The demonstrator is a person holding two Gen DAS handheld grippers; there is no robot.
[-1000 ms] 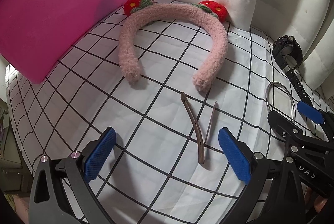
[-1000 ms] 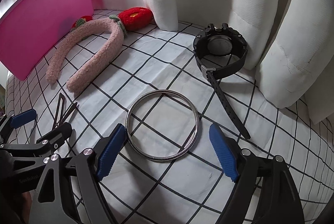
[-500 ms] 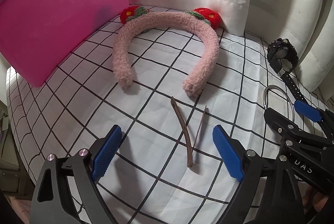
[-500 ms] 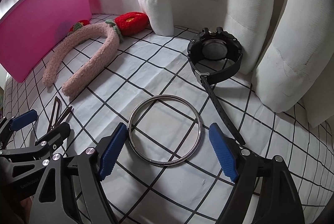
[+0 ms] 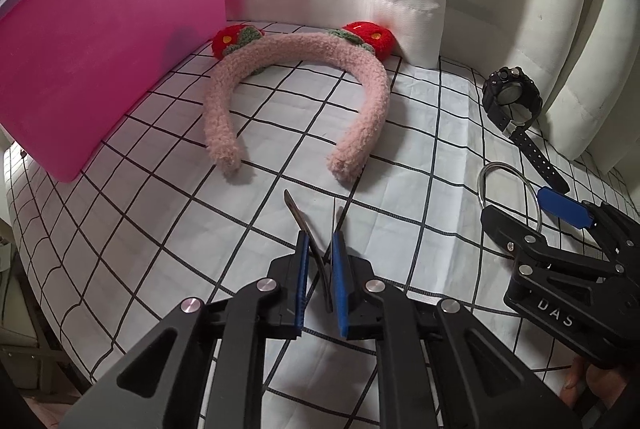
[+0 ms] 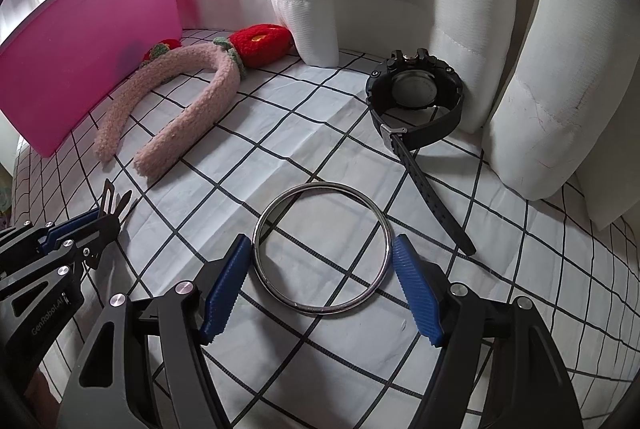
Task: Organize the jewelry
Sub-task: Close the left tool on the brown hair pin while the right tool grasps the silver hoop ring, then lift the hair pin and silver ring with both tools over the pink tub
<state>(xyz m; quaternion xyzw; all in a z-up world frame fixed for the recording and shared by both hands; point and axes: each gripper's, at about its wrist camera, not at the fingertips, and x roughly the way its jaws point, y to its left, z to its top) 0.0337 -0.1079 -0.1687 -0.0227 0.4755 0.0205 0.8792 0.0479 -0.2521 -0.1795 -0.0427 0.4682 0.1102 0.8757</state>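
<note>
My left gripper (image 5: 320,245) is shut on a thin brown hair clip (image 5: 296,211), whose two prongs stick out past the blue pads above the checked cloth. My right gripper (image 6: 322,241) straddles a silver bangle (image 6: 320,309) lying flat. Its jaws are closing, with the pads (image 6: 226,281) just outside the ring on either side and not clearly pressing it. The left wrist view shows the right gripper (image 5: 528,213) over the bangle (image 5: 486,175) at the right edge. The left gripper (image 6: 104,219) with the clip (image 6: 107,195) appears at the left of the right wrist view.
A fluffy pink headband (image 5: 296,47) with red strawberry ears lies beyond the clip, next to a pink plastic bin (image 5: 100,49) on the left. A black wristwatch (image 6: 412,93) rests against white padded fabric (image 6: 532,89) at the back right. Grid-patterned cloth (image 6: 304,145) covers the surface.
The left jaws went from wide open to shut on the hair clip. The right jaws narrowed around the bangle. Both hands stayed almost in place.
</note>
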